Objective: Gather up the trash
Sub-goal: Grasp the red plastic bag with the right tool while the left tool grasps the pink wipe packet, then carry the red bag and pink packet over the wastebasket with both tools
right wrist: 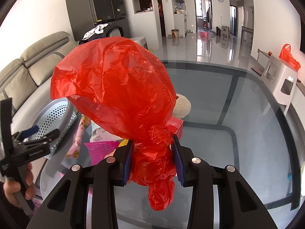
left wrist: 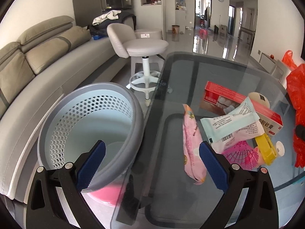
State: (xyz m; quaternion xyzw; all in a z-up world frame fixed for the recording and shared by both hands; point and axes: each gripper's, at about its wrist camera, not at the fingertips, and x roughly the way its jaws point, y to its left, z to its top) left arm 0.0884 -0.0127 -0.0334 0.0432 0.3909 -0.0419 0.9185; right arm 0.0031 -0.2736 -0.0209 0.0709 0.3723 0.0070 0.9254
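Note:
My right gripper [right wrist: 152, 148] is shut on a crumpled red plastic bag [right wrist: 114, 87] and holds it above the glass table [right wrist: 247, 133]; the bag also shows at the right edge of the left wrist view [left wrist: 297, 103]. My left gripper [left wrist: 152, 156] is open and empty, with its left finger over the rim of a grey perforated trash bin [left wrist: 91, 122] beside the table. A pile of trash lies on the table: a pink wrapper [left wrist: 190, 141], a pale blue packet [left wrist: 232, 124], a red toothpaste box [left wrist: 238, 101], pink netting [left wrist: 240, 154] and a yellow item [left wrist: 266, 148].
A grey sofa [left wrist: 38, 61] runs along the left. A white swivel stool [left wrist: 143, 47] stands beyond the bin. A pink object [left wrist: 106, 192] sits under the bin. A white step stool [right wrist: 280, 80] with another red bag [right wrist: 287, 55] stands at the right.

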